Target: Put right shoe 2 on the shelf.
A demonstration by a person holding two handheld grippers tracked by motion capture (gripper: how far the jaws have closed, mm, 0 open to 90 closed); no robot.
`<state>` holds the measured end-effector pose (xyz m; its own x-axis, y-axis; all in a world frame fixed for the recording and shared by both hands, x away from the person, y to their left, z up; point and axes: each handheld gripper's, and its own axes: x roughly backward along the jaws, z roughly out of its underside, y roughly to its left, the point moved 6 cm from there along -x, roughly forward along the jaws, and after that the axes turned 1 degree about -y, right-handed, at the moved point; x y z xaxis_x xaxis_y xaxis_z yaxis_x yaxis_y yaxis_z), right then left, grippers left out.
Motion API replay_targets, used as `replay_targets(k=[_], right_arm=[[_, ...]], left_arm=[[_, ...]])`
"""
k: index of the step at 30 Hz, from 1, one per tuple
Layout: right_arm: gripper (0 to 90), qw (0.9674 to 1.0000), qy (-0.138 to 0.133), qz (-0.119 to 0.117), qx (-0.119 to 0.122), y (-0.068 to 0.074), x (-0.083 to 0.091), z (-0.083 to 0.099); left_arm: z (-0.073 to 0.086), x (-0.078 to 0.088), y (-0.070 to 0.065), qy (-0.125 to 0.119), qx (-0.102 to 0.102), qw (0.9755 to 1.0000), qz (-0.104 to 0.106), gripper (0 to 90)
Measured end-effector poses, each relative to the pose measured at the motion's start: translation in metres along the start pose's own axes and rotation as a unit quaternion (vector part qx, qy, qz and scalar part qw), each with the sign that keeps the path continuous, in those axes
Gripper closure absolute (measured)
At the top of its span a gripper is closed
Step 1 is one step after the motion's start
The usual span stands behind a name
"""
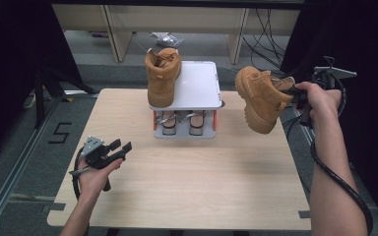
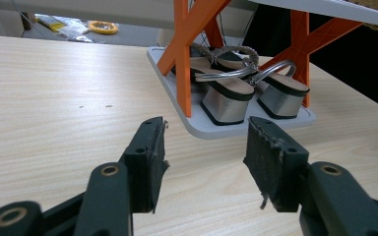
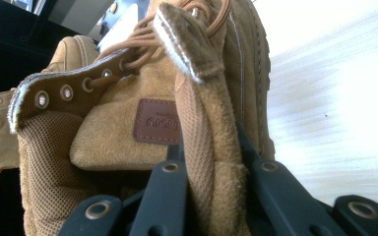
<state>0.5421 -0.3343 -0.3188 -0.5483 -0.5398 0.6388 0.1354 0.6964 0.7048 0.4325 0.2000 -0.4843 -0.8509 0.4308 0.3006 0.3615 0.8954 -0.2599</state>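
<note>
A tan suede boot (image 1: 262, 98) hangs in the air above the table's right edge, tipped with its sole facing left and down. My right gripper (image 1: 291, 94) is shut on the boot's collar (image 3: 206, 162), with one jaw inside the opening and one outside. A second matching boot (image 1: 161, 76) stands upright on the left side of the white top shelf (image 1: 199, 86) of a small rack. My left gripper (image 1: 119, 150) rests low over the table's front left, open, with nothing between its jaws (image 2: 204, 162).
The rack has orange cross legs (image 2: 184, 54) and a grey base (image 2: 197, 123) holding a pair of silver sandals (image 2: 238, 86). The wooden table (image 1: 187, 182) stretches around it. Black curtains hang on both sides, with cables on the floor behind.
</note>
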Motion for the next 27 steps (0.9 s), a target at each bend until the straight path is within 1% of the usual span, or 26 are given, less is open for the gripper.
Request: replay_targets(k=[1,3,7,9,11,15,16,18,20,23,27], right_arm=[[82.7,1.0000,-0.002,0.002,-0.002,0.001,-0.001,-0.001],[82.7,0.9999,0.002,0.000,0.011,0.000,-0.001,0.000],[82.6,1.0000,0.001,0.000,0.007,0.003,-0.003,-0.001],[82.6,0.9999,-0.001,-0.001,0.011,0.004,-0.004,-0.001],[82.5,1.0000,-0.002,0.002,0.009,0.005,-0.005,-0.001],[82.5,0.9998,-0.002,0.000,0.017,0.008,-0.007,-0.002],[82.5,0.9999,-0.001,-0.003,0.012,0.009,-0.007,-0.002],[82.4,0.9998,-0.005,0.001,0.019,0.010,-0.008,-0.002],[82.4,0.9999,-0.005,-0.003,0.013,0.012,-0.009,-0.002],[82.4,0.9998,-0.009,-0.003,0.016,0.014,-0.010,-0.003],[82.4,0.9999,-0.006,-0.004,0.014,0.016,-0.012,-0.003]], left_arm=[[0.000,0.000,0.000,0.000,0.000,1.0000,0.000,48.8],[0.000,0.000,0.000,0.000,0.000,1.0000,0.000,48.8],[0.000,0.000,0.000,0.000,-0.001,1.0000,0.000,48.8],[0.000,0.000,0.001,0.001,0.000,1.0000,-0.001,48.8],[0.000,0.000,0.001,0.001,0.000,1.0000,-0.002,48.8],[0.000,0.001,0.001,0.000,0.000,1.0000,-0.001,48.8],[0.000,0.001,0.001,0.000,0.000,1.0000,-0.001,48.8],[0.000,0.001,0.002,0.000,0.001,1.0000,-0.002,48.8],[0.000,0.001,0.002,0.000,0.001,1.0000,-0.002,48.8],[-0.001,0.001,0.002,-0.001,0.002,1.0000,-0.002,48.8],[-0.001,0.001,0.002,-0.002,0.002,1.0000,-0.003,48.8]])
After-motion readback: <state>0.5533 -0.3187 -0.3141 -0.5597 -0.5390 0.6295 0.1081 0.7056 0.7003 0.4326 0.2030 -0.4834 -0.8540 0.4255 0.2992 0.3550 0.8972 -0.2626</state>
